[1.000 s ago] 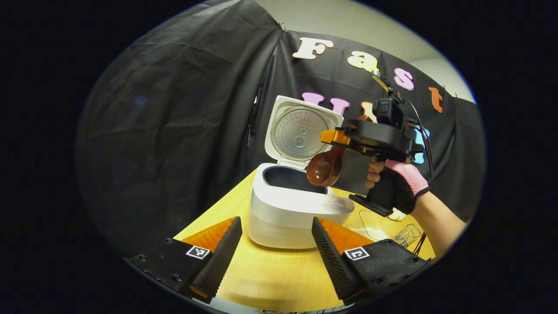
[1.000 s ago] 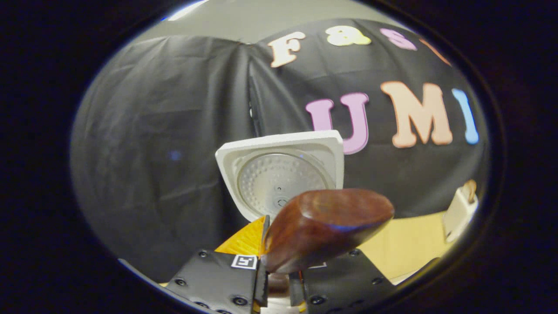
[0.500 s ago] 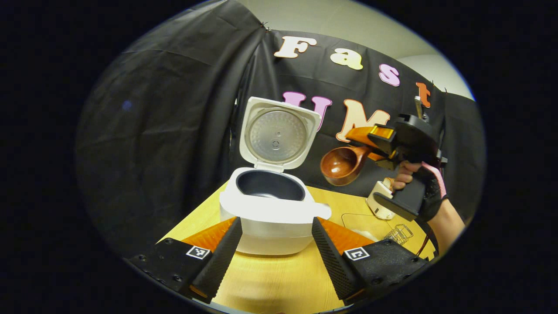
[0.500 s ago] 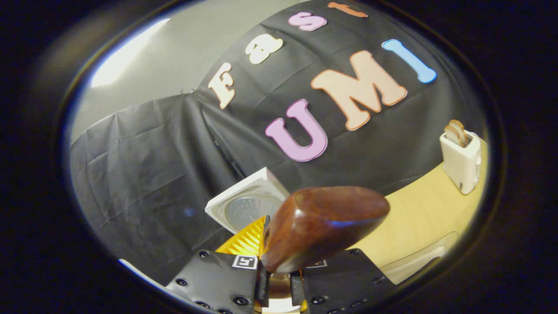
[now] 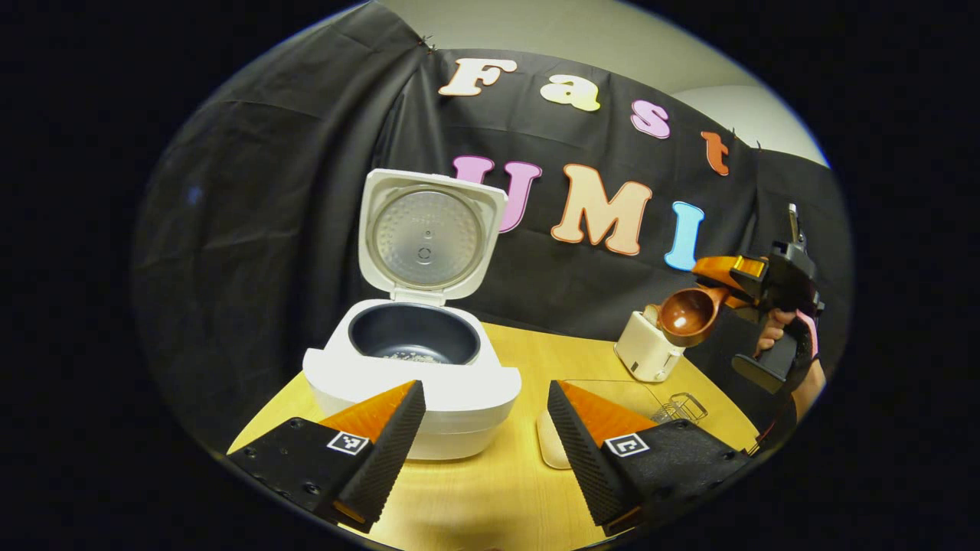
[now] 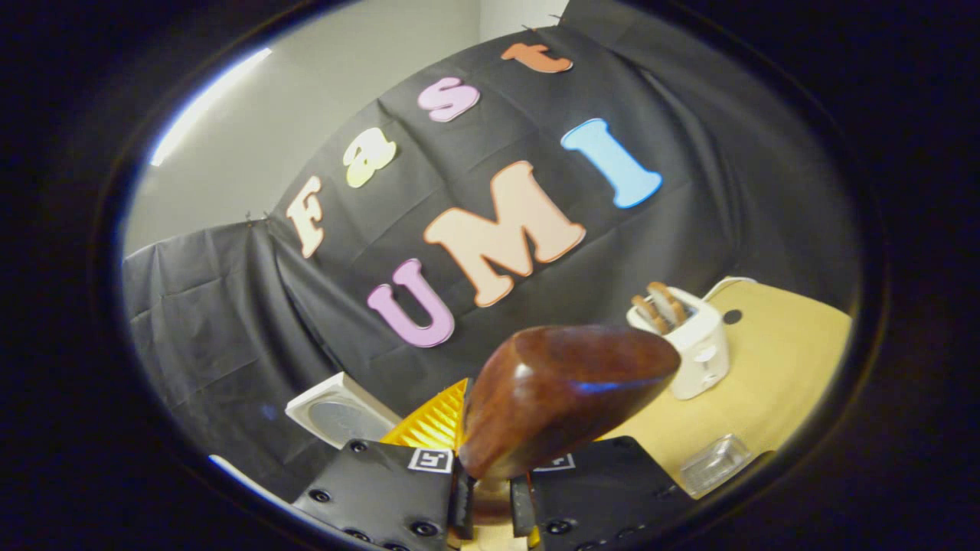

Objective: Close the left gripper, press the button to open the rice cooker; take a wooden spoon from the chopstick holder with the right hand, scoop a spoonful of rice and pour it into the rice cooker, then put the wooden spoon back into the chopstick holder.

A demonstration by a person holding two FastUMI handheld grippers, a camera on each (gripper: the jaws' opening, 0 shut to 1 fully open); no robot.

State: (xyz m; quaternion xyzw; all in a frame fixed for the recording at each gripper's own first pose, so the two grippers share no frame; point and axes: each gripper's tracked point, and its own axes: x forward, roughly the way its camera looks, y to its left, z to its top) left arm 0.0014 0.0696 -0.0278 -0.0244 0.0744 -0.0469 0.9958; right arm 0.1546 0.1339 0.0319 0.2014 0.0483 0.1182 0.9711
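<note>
Here, right hand-held gripper clamps the spoon handle; bowl points left toward the open cooker. Left hand-held gripper gapes wide.

Straight ahead of your left hand-held gripper, the rice cooker stands on the desk with its lid upright behind the pot. To its right and farther back stands the chopstick holder. Your right hand-held gripper hangs above and right of that, with the wooden spoon pointing back toward the cooker.
</note>
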